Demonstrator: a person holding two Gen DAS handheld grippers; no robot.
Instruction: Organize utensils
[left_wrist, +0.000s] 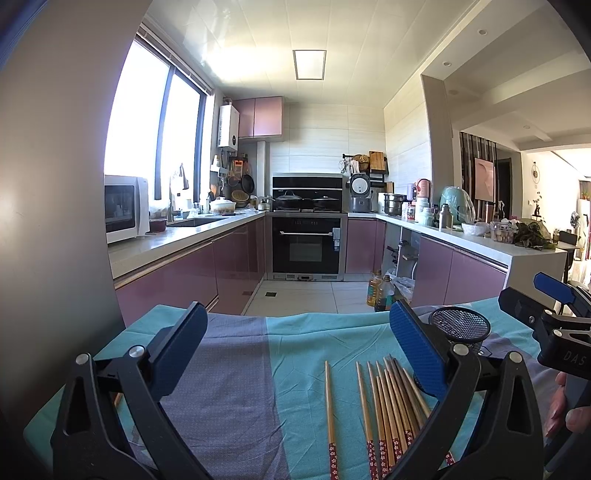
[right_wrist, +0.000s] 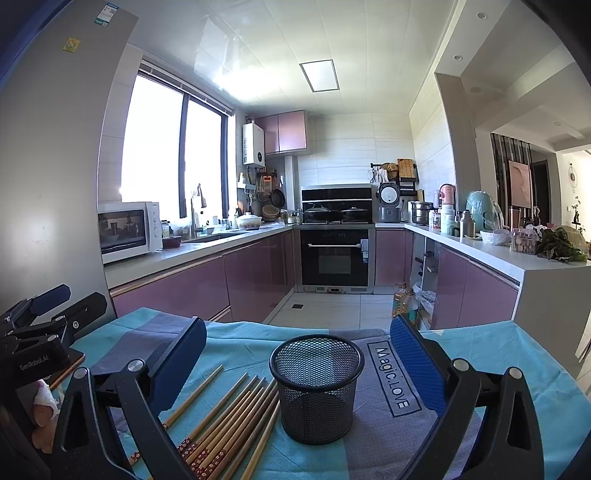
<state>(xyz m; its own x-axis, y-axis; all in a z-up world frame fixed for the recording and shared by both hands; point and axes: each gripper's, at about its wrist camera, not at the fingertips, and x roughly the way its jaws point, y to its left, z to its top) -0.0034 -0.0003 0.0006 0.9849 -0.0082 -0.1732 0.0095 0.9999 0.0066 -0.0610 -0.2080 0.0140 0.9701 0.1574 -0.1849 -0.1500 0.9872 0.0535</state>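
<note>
1. The left claw (left_wrist: 295, 354) is spread wide and holds nothing; it hovers above the table (left_wrist: 236, 387), which is covered by a teal and grey-purple cloth.
2. Below it, between its two blue fingers (left_wrist: 184, 343), a single wooden chopstick (left_wrist: 330, 413) lies apart on the teal strip, its red flower-patterned end toward the near edge of the table.
3. Just right of that one, a bundle of chopsticks (left_wrist: 388, 410) lies side by side, their plain tips pointing toward the far edge; the right finger of the left claw covers part of the bundle.
4. In the right wrist view the same bundle fans out from the near left of the table and its rightmost sticks run close beside the base of the black mesh holder (right_wrist: 316, 387); whether they touch cannot be told.
5. The holder stands upright and empty on the grey strip, between the fingers of the right claw (right_wrist: 297, 363) and centred in its gap.
6. The right claw is also spread wide, gripping nothing, with both pads well apart from the holder's wall.
7. To the holder's right, the cloth carries a printed label (right_wrist: 393, 378) reading "Magic LOVE".
</note>
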